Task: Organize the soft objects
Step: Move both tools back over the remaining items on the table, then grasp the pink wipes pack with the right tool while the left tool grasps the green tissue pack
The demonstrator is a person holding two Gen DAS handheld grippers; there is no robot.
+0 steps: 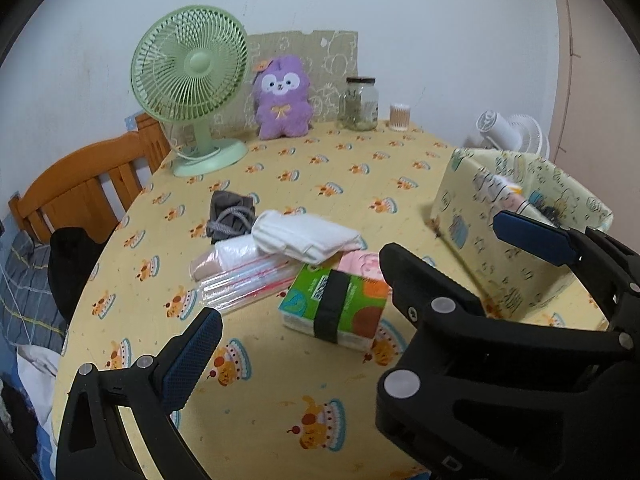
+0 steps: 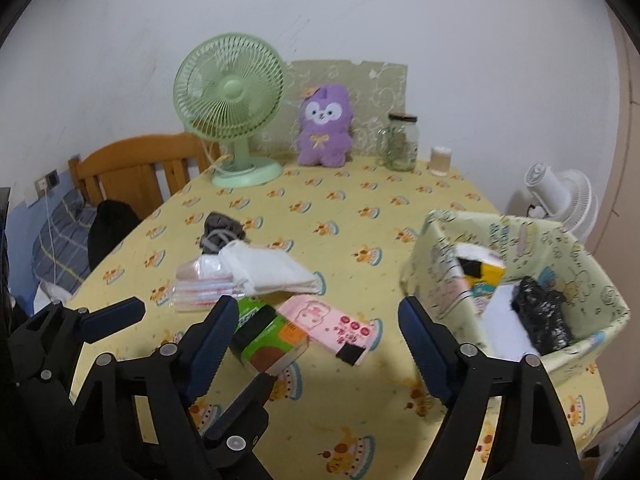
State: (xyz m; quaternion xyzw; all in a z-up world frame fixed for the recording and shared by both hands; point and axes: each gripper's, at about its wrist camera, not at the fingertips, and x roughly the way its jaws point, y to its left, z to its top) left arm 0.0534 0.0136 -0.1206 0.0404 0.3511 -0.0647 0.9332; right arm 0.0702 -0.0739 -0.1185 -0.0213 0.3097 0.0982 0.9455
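A green tissue pack [image 1: 336,306] [image 2: 268,338] lies mid-table, beside a pink tissue pack [image 2: 330,320] [image 1: 360,264]. Behind them are a folded white cloth [image 1: 306,236] [image 2: 272,270], a clear plastic-wrapped bundle [image 1: 240,276] [image 2: 200,282] and a grey drawstring pouch [image 1: 230,216] [image 2: 220,230]. A patterned fabric box [image 2: 436,252] [image 1: 464,216] at right holds packs and a black bundle [image 2: 540,316]. My left gripper [image 1: 292,332] is open and empty above the green pack. My right gripper [image 2: 320,334] is open and empty, just left of the box.
A green desk fan [image 1: 192,80] [image 2: 232,108], a purple plush [image 1: 282,98] [image 2: 326,126], a glass jar [image 1: 360,102] [image 2: 400,142] and a cotton-swab cup [image 1: 400,117] [image 2: 440,161] stand along the far edge. A wooden chair [image 1: 84,188] is at left, a white fan [image 2: 560,200] beyond the box.
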